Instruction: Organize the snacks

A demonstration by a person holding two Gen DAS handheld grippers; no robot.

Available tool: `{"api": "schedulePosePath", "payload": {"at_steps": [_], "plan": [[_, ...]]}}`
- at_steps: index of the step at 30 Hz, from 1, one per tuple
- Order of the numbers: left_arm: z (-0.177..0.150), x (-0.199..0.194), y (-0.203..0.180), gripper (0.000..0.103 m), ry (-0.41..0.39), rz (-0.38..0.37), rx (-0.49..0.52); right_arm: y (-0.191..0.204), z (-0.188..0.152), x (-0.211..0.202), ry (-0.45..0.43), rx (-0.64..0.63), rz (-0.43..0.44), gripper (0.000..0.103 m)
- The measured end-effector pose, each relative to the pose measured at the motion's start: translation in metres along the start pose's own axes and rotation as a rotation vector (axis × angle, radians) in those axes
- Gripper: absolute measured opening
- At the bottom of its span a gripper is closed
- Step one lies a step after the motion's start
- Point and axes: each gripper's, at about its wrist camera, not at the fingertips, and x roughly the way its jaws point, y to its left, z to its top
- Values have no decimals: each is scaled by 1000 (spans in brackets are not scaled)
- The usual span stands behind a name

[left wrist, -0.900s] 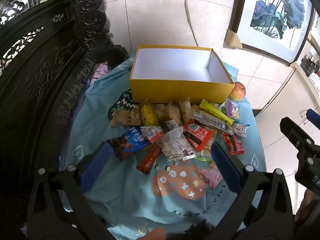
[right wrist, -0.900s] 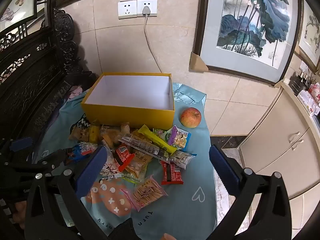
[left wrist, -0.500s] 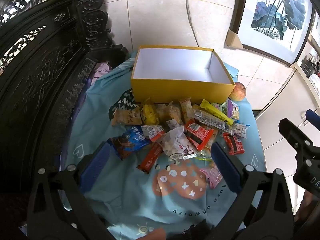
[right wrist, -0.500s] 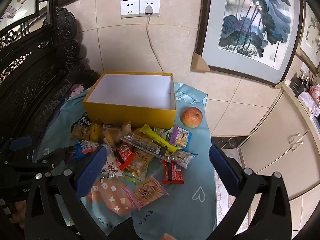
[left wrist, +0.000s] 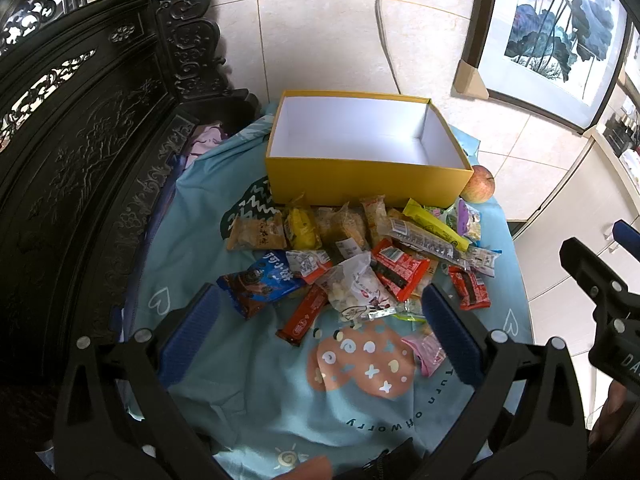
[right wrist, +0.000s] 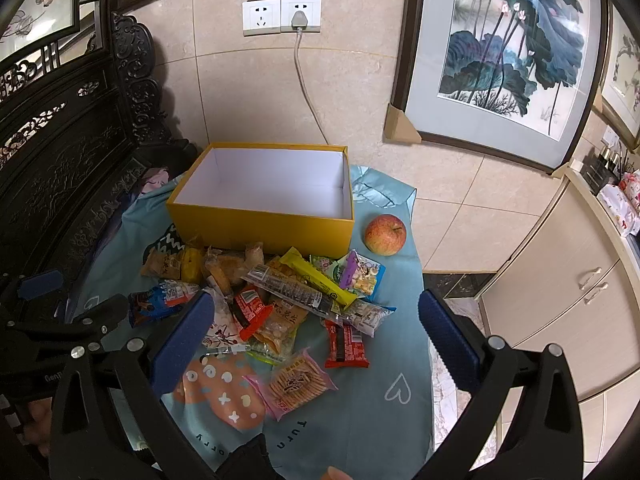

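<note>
We see a light-blue cloth (right wrist: 384, 412), printed "Turn off worry", against a tiled wall with two sockets (right wrist: 282, 15). One yellow box (right wrist: 264, 226), empty, stands at the back; one apple (right wrist: 385, 235) beside it. The snack pile (right wrist: 280, 304) lies before the box. Left gripper (left wrist: 320, 334) and right gripper (right wrist: 312, 338): jaws spread, grasping nothing.

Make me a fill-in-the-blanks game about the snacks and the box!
1. The yellow box has ____ inside it.
2. The round fruit beside the box is an ____.
3. The snacks lie on a ____ cloth.
4. Both claws, left and right, are ____.

Missing words: nothing; apple; blue; open
</note>
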Motion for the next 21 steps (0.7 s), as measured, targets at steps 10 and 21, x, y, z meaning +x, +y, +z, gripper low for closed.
{"api": "schedulePosePath", "payload": {"at_steps": [10,21], "plan": [[0,0,0,101,1,1,0,-4,0,7,-3,-6,2,102],[-1,-2,12,101,16,-26,6,-6,1,9,-1,-4,2,102]]}}
